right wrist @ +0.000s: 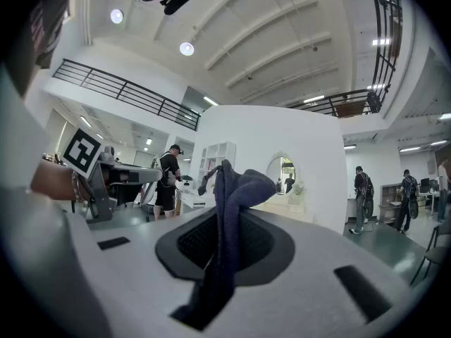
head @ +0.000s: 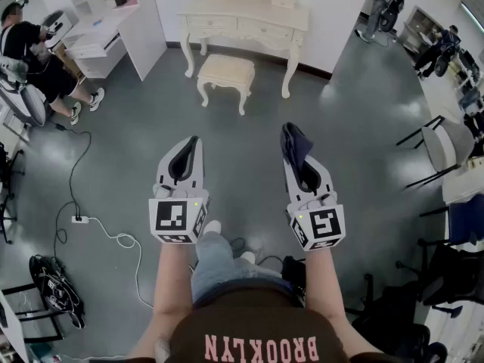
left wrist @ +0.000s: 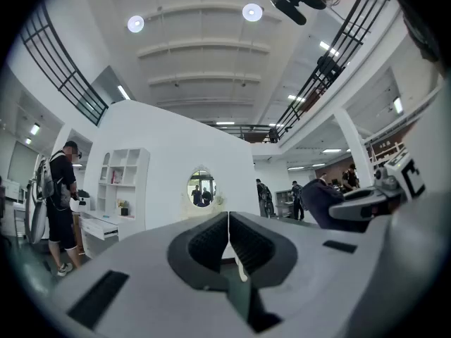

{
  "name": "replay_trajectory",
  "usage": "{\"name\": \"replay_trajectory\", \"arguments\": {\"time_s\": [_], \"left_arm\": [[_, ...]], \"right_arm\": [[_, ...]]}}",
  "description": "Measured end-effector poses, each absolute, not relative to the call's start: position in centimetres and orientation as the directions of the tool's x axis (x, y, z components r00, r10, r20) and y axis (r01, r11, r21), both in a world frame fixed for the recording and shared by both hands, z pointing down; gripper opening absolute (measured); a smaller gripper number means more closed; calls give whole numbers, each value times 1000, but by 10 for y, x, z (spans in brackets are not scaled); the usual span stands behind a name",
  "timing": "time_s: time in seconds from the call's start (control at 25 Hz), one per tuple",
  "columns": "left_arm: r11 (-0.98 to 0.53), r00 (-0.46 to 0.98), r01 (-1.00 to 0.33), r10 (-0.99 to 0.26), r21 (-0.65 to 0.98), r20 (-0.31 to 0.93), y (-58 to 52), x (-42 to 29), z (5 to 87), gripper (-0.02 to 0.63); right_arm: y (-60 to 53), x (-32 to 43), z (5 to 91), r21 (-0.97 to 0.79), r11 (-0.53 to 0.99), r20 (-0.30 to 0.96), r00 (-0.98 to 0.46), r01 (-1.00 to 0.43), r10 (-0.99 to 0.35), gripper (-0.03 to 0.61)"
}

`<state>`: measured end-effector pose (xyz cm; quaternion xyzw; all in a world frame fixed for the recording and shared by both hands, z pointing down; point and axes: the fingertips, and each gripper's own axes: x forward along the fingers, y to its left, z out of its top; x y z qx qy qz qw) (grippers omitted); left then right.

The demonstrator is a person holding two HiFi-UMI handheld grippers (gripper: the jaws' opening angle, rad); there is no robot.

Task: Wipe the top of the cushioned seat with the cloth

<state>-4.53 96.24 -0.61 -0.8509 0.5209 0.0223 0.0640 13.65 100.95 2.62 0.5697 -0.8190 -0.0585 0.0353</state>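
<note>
Bunching beyond the right gripper's fingers, the cloth sits clamped between them.

Grey floor, cream dressing table, white shelving

Head cam: above & behind both tools, facing fwd and steeply down past left tool and right tool to the floor, cushioned seat well ahead of the tips. Each tool cam rides close behind its own jaws, looking along them across the room, the cloth blocking the right one's centre. Both tool cams share the oval mirror & white shelf unit far ahead; head cam has that unit too, front-left of the left tool.
</note>
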Motion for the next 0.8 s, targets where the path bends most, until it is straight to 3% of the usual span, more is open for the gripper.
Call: {"name": "replay_trajectory", "arguments": {"time_s": [0.4, 0.8], "left_arm": [[-433, 440, -898, -892, -79, -104, 942, -33, -3, 5], [-428, 435, -899, -897, -88, -82, 845, -42, 14, 5]], "right_arm": [[992, 151, 32, 129, 362, -11, -366, -923, -930, 38], [897, 147, 51, 123, 358, 18, -358, -926, -933, 40]]}}
